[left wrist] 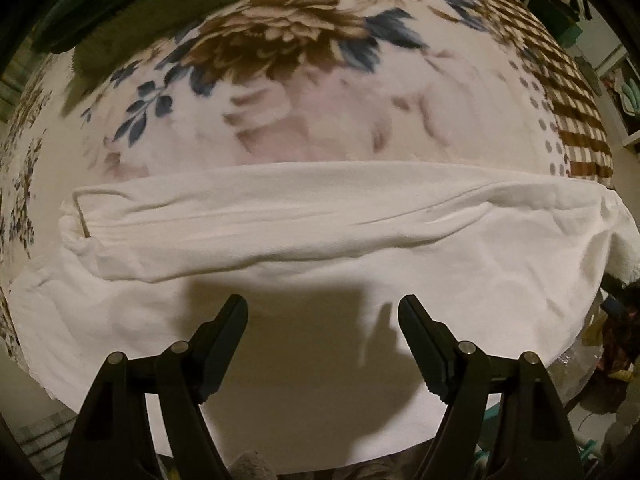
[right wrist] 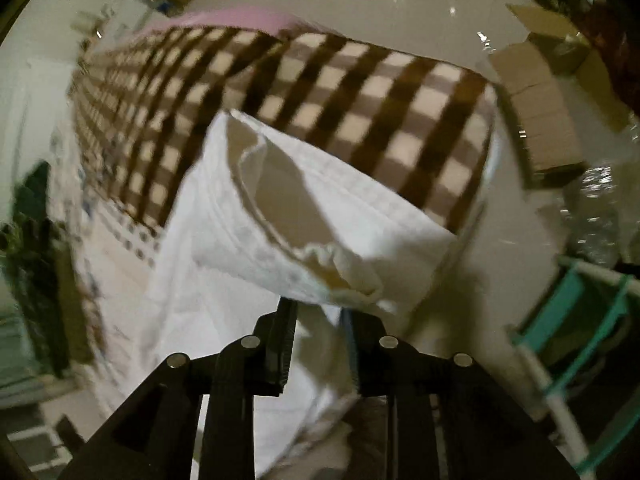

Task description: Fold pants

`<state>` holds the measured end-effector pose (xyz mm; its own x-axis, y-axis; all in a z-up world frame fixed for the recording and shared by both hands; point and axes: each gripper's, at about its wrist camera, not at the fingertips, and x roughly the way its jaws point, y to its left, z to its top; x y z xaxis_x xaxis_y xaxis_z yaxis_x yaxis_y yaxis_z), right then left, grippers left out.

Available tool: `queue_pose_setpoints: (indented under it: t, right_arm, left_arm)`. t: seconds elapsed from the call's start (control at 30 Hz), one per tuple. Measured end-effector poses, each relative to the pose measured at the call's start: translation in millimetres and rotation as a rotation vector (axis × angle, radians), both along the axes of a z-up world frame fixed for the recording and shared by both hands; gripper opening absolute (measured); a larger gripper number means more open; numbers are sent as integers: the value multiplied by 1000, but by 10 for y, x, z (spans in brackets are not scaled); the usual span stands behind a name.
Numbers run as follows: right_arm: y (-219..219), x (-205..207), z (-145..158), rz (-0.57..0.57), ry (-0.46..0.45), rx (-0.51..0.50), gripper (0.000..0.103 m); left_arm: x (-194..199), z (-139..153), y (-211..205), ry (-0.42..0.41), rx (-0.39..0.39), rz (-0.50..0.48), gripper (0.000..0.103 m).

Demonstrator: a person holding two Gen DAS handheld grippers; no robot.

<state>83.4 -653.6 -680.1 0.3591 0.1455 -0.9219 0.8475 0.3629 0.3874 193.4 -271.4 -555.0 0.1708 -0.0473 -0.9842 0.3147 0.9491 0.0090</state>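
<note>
Evidently the white woven cotton pants (left wrist: pixel 320 240) lie spread across the floral plush blanket (left wrist: pixel 304 92) on the bed, one leg doubled over the other; limp, light stuff, likely to sag and slide off a shallow pinch, so I judge hems and the thick waistband the surest holds; my left claw (left wrist: pixel 322 320) hangs wide apart above the near cloth, nothing between its jaws; my right claw (right wrist: pixel 318 312) is narrowed onto a bunched fold of the pants (right wrist: pixel 304 216) beside an open frayed hem, over the brown checked border (right wrist: pixel 360 112); that view is smeared by motion, so how deep the bite goes I cannot tell; the waistband is cut off.
</note>
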Motion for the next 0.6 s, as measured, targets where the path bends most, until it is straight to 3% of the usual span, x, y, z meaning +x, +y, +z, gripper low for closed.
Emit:
queue_pose_setpoints:
  t: [0.03,0.13,0.33,0.4,0.6]
  right_arm:
    - [-3,31,6,-4,-4,-13,16]
    - [-5,24,116,-27,-71,-31,7]
    - [125,23,906,-23,-393,-74,4]
    - [127,0,862,-23,-372,-97,4]
    - [52,-356,-45,-35,-85,-65,10]
  left_arm:
    - [-5,-4,-4,1,-1,-1,76]
    - [8,22,-2,-2,-7,-4,76]
    - [62,256,81,-34,-49,21,76]
    - [77,300,78,-43,-57,31,76]
    - [69,196,138,-43,-51,51,76]
